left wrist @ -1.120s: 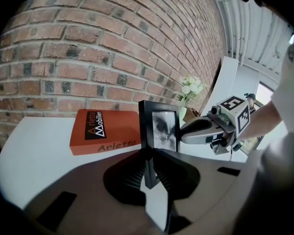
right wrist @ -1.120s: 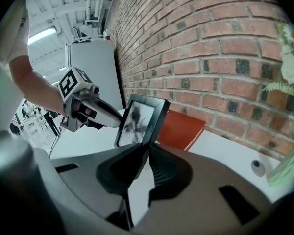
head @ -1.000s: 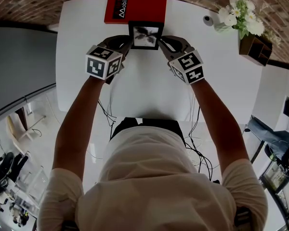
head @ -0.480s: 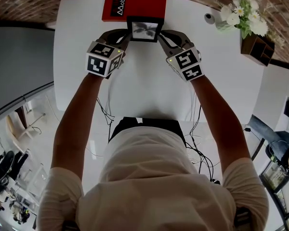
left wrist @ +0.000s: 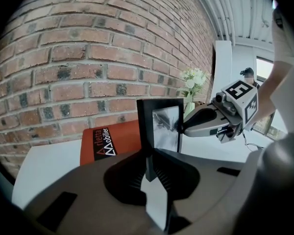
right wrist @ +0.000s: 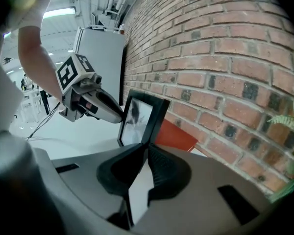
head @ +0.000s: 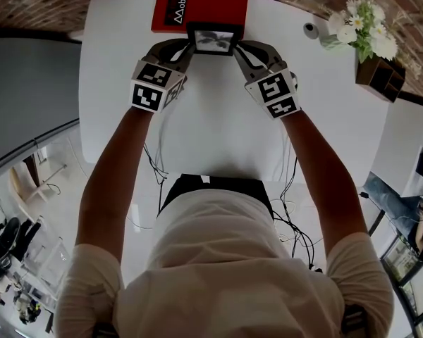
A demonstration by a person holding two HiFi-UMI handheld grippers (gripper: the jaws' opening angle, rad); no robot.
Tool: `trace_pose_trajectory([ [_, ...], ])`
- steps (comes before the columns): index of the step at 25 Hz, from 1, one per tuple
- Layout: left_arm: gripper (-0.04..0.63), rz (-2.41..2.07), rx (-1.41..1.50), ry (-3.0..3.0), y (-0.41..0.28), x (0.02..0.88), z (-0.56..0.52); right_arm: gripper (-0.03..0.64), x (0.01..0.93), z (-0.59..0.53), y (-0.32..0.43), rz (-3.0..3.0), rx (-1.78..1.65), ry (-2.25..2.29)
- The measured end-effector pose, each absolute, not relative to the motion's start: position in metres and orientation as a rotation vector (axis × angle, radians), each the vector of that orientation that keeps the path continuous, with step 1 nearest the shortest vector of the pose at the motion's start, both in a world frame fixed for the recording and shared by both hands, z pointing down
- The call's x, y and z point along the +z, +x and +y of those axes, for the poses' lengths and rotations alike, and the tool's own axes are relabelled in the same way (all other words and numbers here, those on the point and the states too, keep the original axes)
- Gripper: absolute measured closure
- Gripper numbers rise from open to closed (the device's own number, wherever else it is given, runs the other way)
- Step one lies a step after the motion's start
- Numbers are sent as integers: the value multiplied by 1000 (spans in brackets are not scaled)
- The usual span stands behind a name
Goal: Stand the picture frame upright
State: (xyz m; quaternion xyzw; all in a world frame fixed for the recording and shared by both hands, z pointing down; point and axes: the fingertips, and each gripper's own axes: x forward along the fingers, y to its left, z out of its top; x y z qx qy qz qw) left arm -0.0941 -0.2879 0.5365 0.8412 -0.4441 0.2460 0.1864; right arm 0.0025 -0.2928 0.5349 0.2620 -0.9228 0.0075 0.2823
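A small black picture frame (head: 211, 39) with a dark plant print is held between my two grippers over the far part of the white table (head: 211, 132), tipped up almost upright. My left gripper (head: 185, 47) is shut on the frame's left edge, and my right gripper (head: 237, 48) is shut on its right edge. The left gripper view has the frame (left wrist: 162, 126) edge-on with my left gripper (left wrist: 150, 166) pinching its side. In the right gripper view my right gripper (right wrist: 146, 153) has just been closing tighter on the frame (right wrist: 139, 117).
A red book (head: 197, 7) printed "Mobilier" lies flat just behind the frame, against the brick wall (left wrist: 88, 58). At the back right are white flowers (head: 366, 28), a small white object (head: 310, 29) and a wooden box (head: 382, 76).
The frame has tipped further up and now looks shorter from above. Both grippers have carried it a little farther back, toward the red book.
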Motion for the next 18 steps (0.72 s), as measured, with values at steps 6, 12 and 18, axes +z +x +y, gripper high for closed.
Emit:
trace_pose_trajectory([
  [6, 561, -1267, 745, 2411, -92, 541, -296, 580, 545, -301, 4, -2447, -11, 717],
  [12, 563, -1281, 763, 2429, -94, 547, -300, 581, 549, -302, 2, -2436, -64, 725],
  [18, 563, -1302, 763, 2438, -98, 549, -300, 583, 551, -302, 1, -2412, -110, 736],
])
